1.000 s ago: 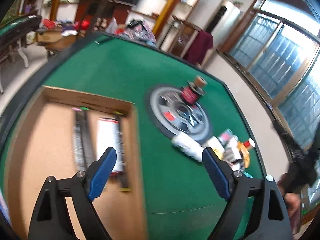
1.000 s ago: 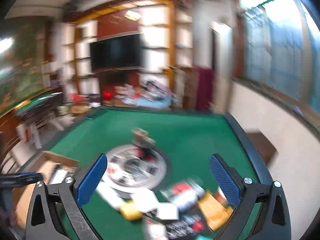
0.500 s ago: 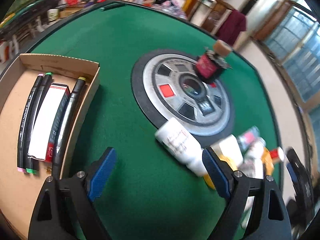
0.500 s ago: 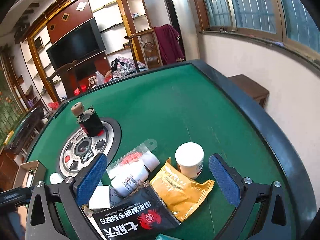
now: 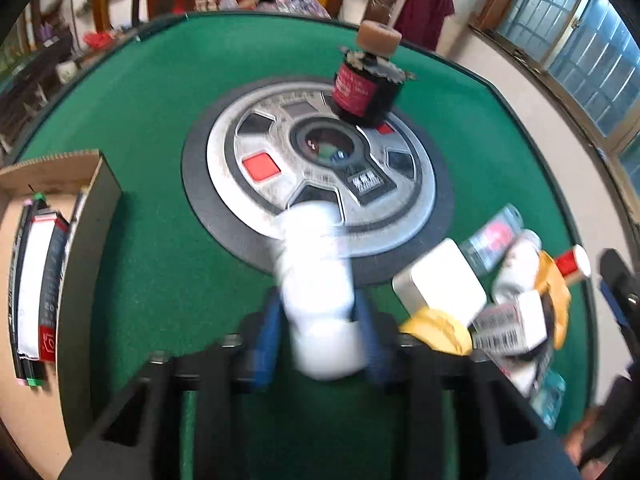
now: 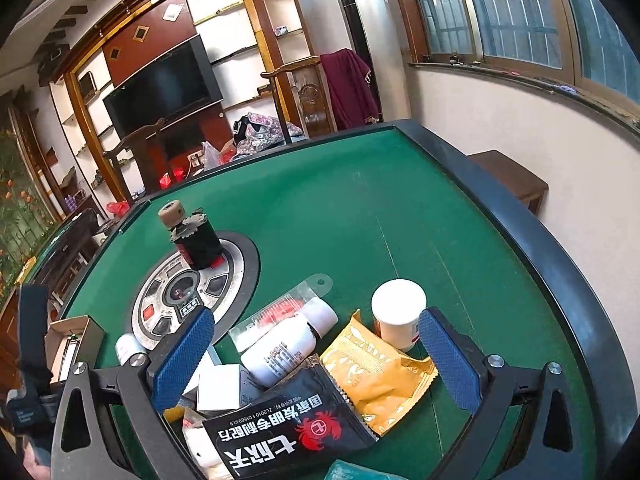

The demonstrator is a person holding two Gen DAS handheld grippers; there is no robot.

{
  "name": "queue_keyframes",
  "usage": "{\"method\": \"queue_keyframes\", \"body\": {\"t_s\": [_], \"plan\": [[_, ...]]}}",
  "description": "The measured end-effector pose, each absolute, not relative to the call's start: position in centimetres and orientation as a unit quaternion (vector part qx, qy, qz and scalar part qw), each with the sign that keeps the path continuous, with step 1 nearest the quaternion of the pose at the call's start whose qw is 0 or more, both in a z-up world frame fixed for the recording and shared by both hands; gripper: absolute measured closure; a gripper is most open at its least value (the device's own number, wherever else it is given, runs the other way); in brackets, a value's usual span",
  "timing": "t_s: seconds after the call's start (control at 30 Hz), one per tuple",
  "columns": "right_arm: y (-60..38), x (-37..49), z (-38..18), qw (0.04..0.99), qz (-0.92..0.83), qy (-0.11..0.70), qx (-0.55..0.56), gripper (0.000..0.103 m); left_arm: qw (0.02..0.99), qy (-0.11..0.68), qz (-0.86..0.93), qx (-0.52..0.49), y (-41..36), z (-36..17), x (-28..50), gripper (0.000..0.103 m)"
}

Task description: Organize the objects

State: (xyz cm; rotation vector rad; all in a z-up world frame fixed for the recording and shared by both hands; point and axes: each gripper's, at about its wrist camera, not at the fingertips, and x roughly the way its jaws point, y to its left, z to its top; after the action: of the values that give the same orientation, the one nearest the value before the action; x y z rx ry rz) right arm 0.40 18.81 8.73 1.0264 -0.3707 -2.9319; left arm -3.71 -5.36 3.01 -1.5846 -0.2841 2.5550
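My left gripper [image 5: 320,320] is shut on a white bottle [image 5: 318,280] lying at the near edge of the round metal disc [image 5: 320,172]; this view is blurred. The bottle also shows in the right wrist view [image 6: 128,347]. My right gripper [image 6: 312,360] is open and empty, above a pile: a white bottle [image 6: 288,344], a yellow packet [image 6: 380,372], a black packet [image 6: 288,432], a white box [image 6: 218,392] and a white-capped jar [image 6: 398,316]. A cardboard box [image 5: 68,240] at the left holds markers [image 5: 30,288].
A dark motor-like cylinder with a tan wheel [image 5: 368,80] stands on the disc's far side. The green table [image 6: 360,208] has a raised dark rim [image 6: 540,248]. Shelves, a TV and chairs stand behind the table. The pile lies at the right in the left wrist view [image 5: 492,292].
My left gripper moved forward and right to the white bottle and shut on it. My right gripper settled lower over the pile and stayed open.
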Motion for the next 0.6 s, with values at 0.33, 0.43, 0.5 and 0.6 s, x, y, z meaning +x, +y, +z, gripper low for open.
{"method": "queue_keyframes", "body": {"t_s": [0.33,0.43,0.5,0.6], "plan": [[17.9,0.4,8.4,0.013,-0.938,-0.101,0.331,0.0,0.095,-0.148,0.846,-0.503,-9.2,4.4,0.7,0.07],[17.7,0.7,8.7,0.012,-0.939,-0.102,0.328,0.0,0.105,-0.161,0.867,-0.459,-10.3,6.7,3.4,0.07],[17.8,0.8,8.7,0.017,-0.938,-0.11,0.328,0.0,0.112,-0.176,0.877,-0.433,-11.6,8.3,5.4,0.073],[17.7,1.0,8.3,0.012,-0.937,-0.112,0.33,0.0,0.113,-0.171,0.897,-0.392,-13.9,11.3,8.6,0.079]]}}
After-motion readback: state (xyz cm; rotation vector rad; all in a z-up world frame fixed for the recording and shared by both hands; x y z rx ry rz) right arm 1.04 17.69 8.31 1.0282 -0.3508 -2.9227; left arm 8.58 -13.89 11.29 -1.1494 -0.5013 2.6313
